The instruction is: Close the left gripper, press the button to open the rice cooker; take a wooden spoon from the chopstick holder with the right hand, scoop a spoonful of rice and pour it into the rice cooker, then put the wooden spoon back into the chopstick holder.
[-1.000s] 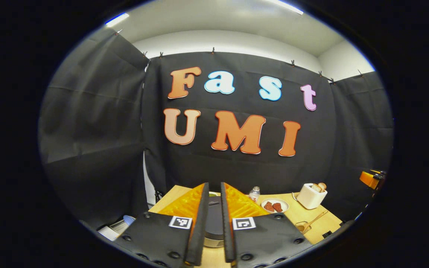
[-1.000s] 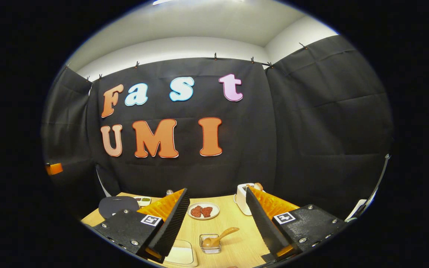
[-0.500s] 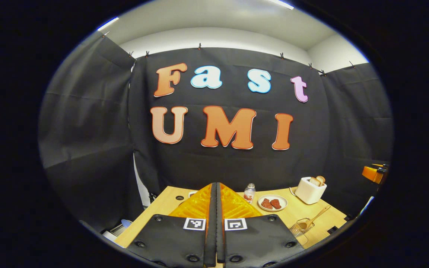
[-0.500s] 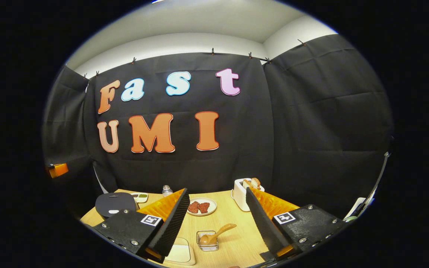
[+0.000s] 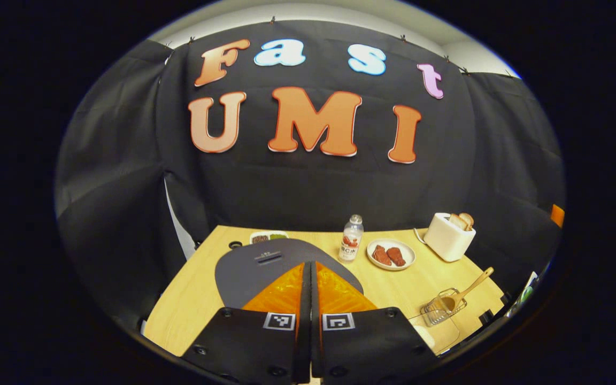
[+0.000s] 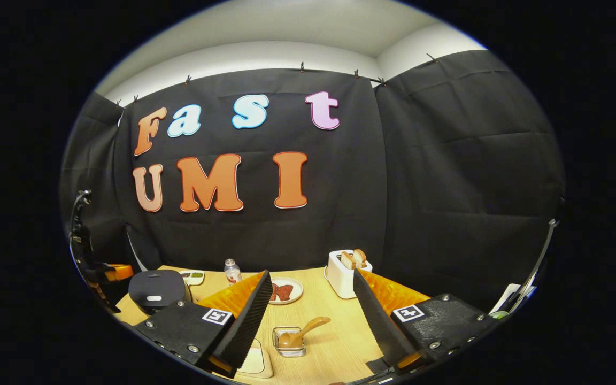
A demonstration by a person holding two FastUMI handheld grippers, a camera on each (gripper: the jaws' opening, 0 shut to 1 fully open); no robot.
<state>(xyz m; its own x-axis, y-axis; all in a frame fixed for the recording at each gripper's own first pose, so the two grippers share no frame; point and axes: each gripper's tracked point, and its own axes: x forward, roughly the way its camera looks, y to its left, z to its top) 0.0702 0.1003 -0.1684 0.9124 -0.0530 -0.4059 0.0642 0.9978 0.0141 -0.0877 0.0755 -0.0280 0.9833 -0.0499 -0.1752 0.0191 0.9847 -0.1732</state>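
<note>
Rice cooker left on table — toaster right, plate between; spoon in holder in front.

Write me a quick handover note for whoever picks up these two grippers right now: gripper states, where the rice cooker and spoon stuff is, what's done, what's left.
Left gripper: jaws shut, above the dark lid of the rice cooker, which is closed.
Right gripper: jaws open, empty, facing the chopstick holder.
Wooden spoon sits in the holder, handle leaning up and to the right. A shallow container lies just left of the holder; I cannot tell what is in it.
Done: left gripper closed.
Left: press the button to open the cooker, take the spoon, scoop rice, pour it into the cooker, return the spoon to the holder.
</note>
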